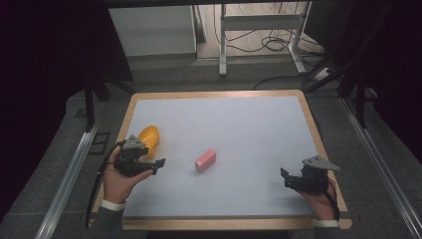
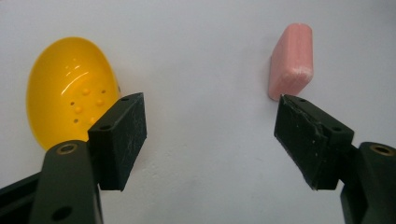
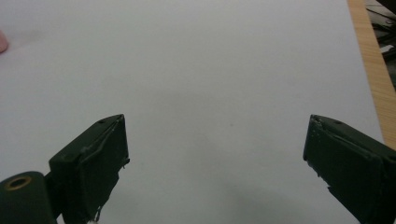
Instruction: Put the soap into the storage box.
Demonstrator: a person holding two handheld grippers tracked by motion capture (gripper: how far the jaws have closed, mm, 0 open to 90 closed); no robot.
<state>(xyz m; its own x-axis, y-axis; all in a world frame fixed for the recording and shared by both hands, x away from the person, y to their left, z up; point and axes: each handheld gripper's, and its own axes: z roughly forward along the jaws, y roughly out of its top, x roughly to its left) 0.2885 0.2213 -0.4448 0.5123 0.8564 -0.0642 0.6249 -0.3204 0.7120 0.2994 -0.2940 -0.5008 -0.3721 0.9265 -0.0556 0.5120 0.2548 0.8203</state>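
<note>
1. Centrally on white table [image 1: 239, 129]: pink rounded soap bar [image 1: 205, 160], lying flat.
2. Left gripper [image 1: 158, 163]: jaws spread, empty, beside yellow perforated plastic dish [image 1: 149, 136].
3. Right gripper [image 1: 284, 173]: jaws spread, empty.

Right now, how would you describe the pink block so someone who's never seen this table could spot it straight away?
Start from the white table top with its wooden rim. Near its middle, slightly toward the person's edge, lies the pink block, flat and alone. It is a small rounded bar, unlike the yellow egg-shaped shell further left beside the left gripper.
</note>
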